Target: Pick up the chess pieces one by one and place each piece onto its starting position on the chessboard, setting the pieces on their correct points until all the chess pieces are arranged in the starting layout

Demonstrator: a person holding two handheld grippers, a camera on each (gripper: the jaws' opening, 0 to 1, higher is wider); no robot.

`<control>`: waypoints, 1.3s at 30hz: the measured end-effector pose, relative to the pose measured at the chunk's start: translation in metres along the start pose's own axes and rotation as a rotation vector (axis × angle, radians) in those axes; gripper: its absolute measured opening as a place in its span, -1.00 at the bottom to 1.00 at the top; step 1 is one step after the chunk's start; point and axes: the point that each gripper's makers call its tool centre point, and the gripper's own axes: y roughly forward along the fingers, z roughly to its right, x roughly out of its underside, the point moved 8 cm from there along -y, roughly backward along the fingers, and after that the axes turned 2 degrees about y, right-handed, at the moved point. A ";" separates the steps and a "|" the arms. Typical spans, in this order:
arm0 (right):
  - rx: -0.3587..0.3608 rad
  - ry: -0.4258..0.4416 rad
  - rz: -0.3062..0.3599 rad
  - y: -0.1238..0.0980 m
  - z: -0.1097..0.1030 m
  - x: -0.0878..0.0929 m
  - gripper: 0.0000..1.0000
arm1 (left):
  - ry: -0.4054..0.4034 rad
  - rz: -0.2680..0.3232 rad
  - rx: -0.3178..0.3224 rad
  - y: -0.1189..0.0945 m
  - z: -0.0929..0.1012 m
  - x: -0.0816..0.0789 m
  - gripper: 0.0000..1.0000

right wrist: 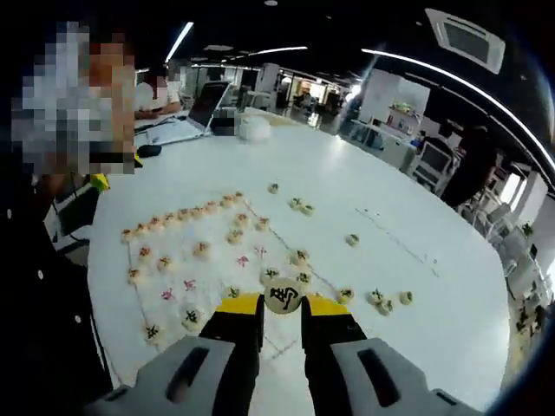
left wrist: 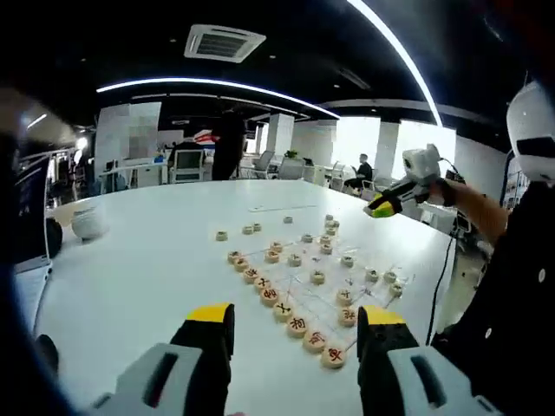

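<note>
Between my right gripper's (right wrist: 283, 314) yellow-tipped jaws sits a round chess piece (right wrist: 283, 295), pinched at its edges, its pale face marked with a black character I cannot read for certain. Below it in the right gripper view lies the chessboard (right wrist: 139, 286), a thin lined sheet on the white table (right wrist: 416, 260); a row of pieces (right wrist: 182, 213) runs along its far edge, some with red characters, some black, and loose pieces (right wrist: 387, 300) lie off the sheet to the right. My left gripper (left wrist: 295, 334) hangs over the table with its jaws wide apart and bare. The left gripper view shows the row of pieces (left wrist: 286, 308) running away from me, red characters on the nearest, and my right gripper (left wrist: 381, 206) raised over the far side. A laptop (right wrist: 201, 108) and a white bowl-like thing (right wrist: 254, 127) stand at the far table end.
</note>
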 end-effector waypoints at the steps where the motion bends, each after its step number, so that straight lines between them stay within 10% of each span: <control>1: 0.027 0.019 0.008 -0.008 0.000 0.009 -0.62 | 0.000 -0.003 0.001 0.001 0.000 0.000 0.16; 7: 0.119 0.092 0.038 -0.042 -0.021 0.040 -0.62 | -0.010 -0.030 0.020 0.011 0.000 -0.001 0.16; 17: 0.165 0.113 0.058 -0.042 -0.007 0.041 -0.62 | 0.014 -0.045 0.050 0.019 0.007 -0.008 0.16; 39: 0.049 0.000 -0.118 0.077 0.048 0.017 -0.62 | -0.032 -0.031 -0.040 -0.012 -0.003 0.006 0.16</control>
